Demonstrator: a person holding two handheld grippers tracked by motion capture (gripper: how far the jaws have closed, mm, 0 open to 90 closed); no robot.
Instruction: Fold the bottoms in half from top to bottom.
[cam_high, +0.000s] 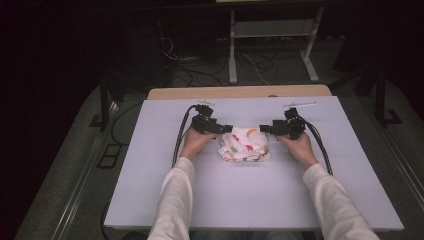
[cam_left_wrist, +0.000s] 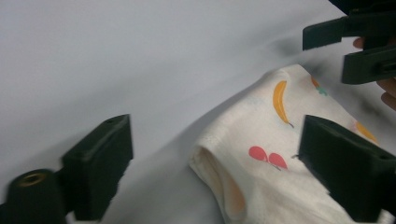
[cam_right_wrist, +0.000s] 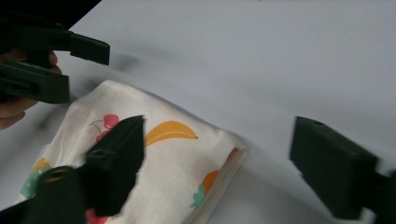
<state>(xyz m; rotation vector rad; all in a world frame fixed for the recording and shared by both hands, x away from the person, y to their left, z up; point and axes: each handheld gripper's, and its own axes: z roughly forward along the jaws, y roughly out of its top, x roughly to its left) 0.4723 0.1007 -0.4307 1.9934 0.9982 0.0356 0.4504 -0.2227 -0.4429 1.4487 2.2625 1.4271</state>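
— Well, that folded cloth (cam_high: 244, 144) should handle as light and limp stuff, I'd judge: no stiffness, nothing to break, and the layers likely to slide apart if lifted carelessly.

— So where would you take it?

— At a corner or along the stacked edge (cam_right_wrist: 233, 161), pinching all the layers together, one gripper at each end so it doesn't sag in the middle.

— What does it look like?

— White or cream fabric printed with fruit: a yellow banana (cam_left_wrist: 279, 100), red cherries (cam_left_wrist: 267, 157), some orange and green bits. It's folded into a small, thick, slightly rumpled packet, with a rolled fold showing at the near end in the left gripper view.

— And where is it?

— Lying on the pale table (cam_high: 240, 200), about mid-table, right between the two grippers.

— Are they holding it?

— No. The left gripper (cam_high: 227, 129) has its jaws spread wide beside the cloth's left end, pressing on nothing. The right gripper (cam_high: 264, 129) is likewise parted at the right end, with one jaw over the fabric and the other over bare table.
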